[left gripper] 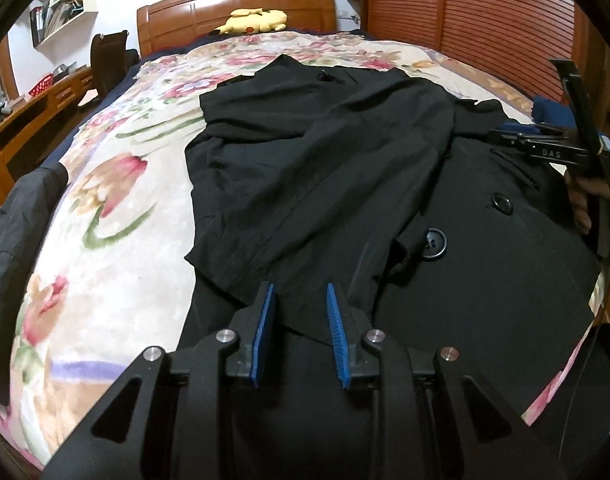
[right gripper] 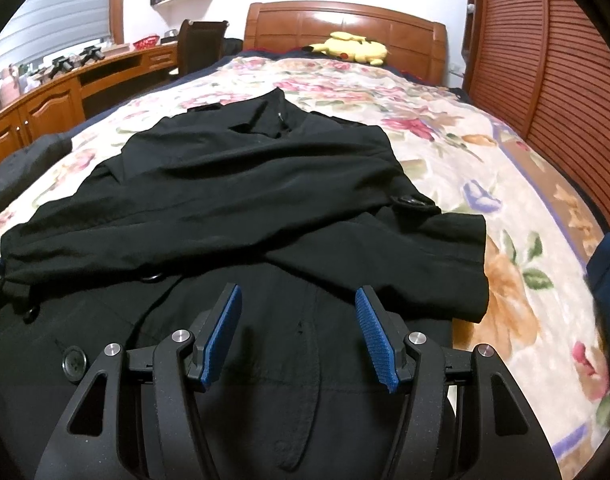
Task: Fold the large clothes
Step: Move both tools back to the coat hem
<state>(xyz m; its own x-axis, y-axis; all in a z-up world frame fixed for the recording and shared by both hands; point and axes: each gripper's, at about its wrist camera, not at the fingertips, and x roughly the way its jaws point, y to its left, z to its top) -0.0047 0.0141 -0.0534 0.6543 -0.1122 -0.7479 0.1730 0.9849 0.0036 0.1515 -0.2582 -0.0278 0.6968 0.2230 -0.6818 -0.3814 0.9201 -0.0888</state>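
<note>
A large black coat (left gripper: pixel 325 168) with big buttons lies on the floral bedspread (left gripper: pixel 117 208), its sleeves folded across the body. It also shows in the right wrist view (right gripper: pixel 241 200). My left gripper (left gripper: pixel 299 292) hovers open and empty over the coat's near part, blue pads apart. My right gripper (right gripper: pixel 299 294) is open wide and empty over the coat's lower front. The right gripper also shows at the right edge of the left wrist view (left gripper: pixel 509 136), held by a hand.
A yellow plush toy (left gripper: pixel 255 20) lies by the wooden headboard (left gripper: pixel 233 4). A wooden desk (right gripper: pixel 65 92) and dark chair (right gripper: pixel 201 44) stand left of the bed. A slatted wardrobe (right gripper: pixel 545 80) is on the right. Another dark garment (left gripper: pixel 13 232) lies at the bed's left edge.
</note>
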